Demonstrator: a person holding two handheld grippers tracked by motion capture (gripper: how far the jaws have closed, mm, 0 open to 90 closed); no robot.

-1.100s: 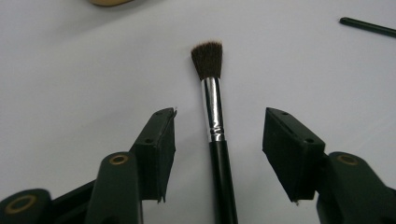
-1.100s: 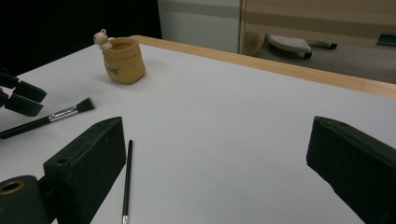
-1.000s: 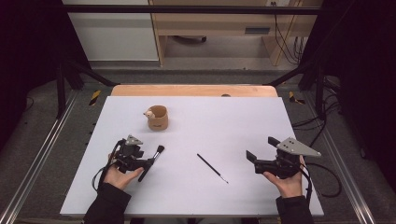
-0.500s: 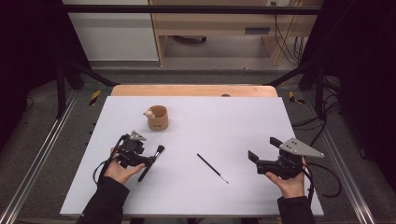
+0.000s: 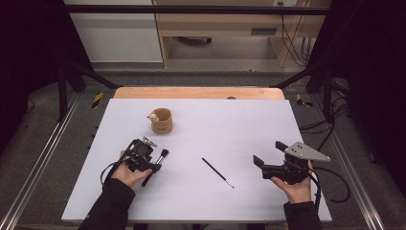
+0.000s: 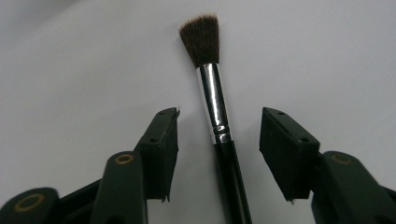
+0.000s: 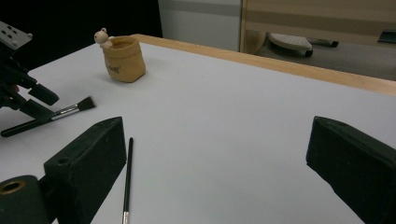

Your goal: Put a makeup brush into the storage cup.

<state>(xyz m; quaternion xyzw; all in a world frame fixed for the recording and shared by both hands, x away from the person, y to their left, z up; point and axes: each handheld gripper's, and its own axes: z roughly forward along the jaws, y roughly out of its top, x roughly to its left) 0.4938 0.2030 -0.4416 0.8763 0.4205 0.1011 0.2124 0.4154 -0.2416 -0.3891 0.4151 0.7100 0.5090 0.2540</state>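
Scene: a person sat at a white desk (image 5: 249,124) and held a gripper in each hand; forearms came in from the near edge.
Left gripper (image 6: 218,140): it lay low over the desk at the person's left, jaws half open, one on each side of a brush (image 6: 212,100). The jaws had just been closing, yet a gap showed on both sides of the handle, so the pads were not pressing it.
Brush: a thick one with a black handle, silver ferrule and dark splayed bristles. It lay flat on the desk, bristles pointing away from the hand and toward the pot. In the high view it sat just beside the left gripper (image 5: 143,160), handle under the jaws.
Why so placed: the jaws straddled the handle just below the ferrule, probably to grip it near its balance point for a clean lift.
Pot (image 5: 162,120): a small tan pot with a tiny figure on its rim stood upright beyond the brush, near it but apart. It looked like the likely holder for the brushes.
Thin brush (image 5: 218,172): a slim dark one lay aslant near mid-desk, between the two hands, untouched.
Right gripper (image 5: 268,165): held off to the right, jaws wide and empty, aimed across the desk toward the thin brush, likely waiting its turn.
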